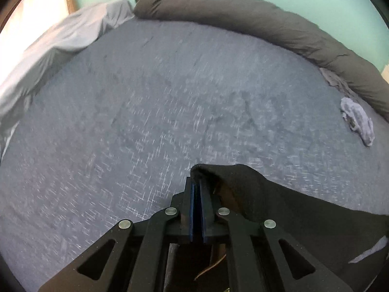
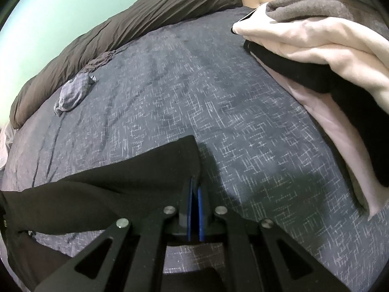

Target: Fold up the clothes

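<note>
A black garment (image 1: 279,206) is stretched between both grippers above a grey-blue patterned bedspread (image 1: 145,109). My left gripper (image 1: 197,182) is shut on one corner of it, and the cloth trails off to the right and down. In the right wrist view the same black garment (image 2: 109,182) runs off to the left, and my right gripper (image 2: 195,182) is shut on its other corner. The lower part of the garment hangs out of sight below the grippers.
A dark brown rolled duvet (image 1: 243,17) (image 2: 109,29) lines the far edge of the bed. A small crumpled checked cloth (image 1: 357,121) (image 2: 73,92) lies near it. Folded pink, black and grey clothes (image 2: 328,48) are stacked at the right. A pale grey pillow (image 1: 60,48) lies left.
</note>
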A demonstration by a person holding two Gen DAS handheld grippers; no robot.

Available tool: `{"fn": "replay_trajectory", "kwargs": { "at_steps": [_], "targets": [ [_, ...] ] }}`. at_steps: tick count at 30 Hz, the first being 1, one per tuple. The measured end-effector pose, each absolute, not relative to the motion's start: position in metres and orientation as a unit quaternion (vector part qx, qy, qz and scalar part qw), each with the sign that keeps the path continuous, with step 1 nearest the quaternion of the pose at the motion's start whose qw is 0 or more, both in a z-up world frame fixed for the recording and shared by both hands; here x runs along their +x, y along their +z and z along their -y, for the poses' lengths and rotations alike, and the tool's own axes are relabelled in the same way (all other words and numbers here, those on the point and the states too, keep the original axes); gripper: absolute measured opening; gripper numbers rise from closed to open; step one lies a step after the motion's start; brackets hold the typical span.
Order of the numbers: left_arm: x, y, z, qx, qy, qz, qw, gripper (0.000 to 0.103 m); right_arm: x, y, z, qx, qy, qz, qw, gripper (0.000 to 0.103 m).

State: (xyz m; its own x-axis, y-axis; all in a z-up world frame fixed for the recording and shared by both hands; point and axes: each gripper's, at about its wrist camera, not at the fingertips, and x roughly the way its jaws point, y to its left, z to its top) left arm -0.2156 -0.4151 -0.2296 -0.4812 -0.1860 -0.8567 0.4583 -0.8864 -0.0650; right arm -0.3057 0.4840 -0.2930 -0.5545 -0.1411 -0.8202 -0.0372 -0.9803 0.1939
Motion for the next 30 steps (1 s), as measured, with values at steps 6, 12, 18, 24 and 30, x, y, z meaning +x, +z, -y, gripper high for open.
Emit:
{"fn": "replay_trajectory", "kwargs": {
  "at_steps": [6, 12, 18, 24, 30],
  "targets": [
    [-0.203, -0.241, 0.437, 0.475, -0.840, -0.178, 0.191, 0.030, -0.306, -0.299, -0.486, 0.474, -0.874, 0.099, 0.028, 0.003],
    [-0.183, -0.240, 0.450, 0.468, -0.841, -0.216, 0.164, 0.039, -0.306, -0.300, -0.485, 0.476, -0.873, 0.102, 0.025, 0.003],
    [-0.172, -0.235, 0.431, 0.460, -0.851, -0.227, 0.116, 0.045, -0.306, -0.300, -0.482, 0.483, -0.870, 0.099, 0.022, 0.003],
    [-0.169, -0.221, 0.422, 0.430, -0.862, -0.255, 0.085, 0.045, -0.306, -0.300, -0.482, 0.486, -0.868, 0.099, 0.024, 0.003],
    [-0.185, -0.234, 0.402, 0.467, -0.855, -0.210, 0.081, 0.044, -0.305, -0.303, -0.481, 0.487, -0.867, 0.100, 0.026, 0.003]
  ]
}}
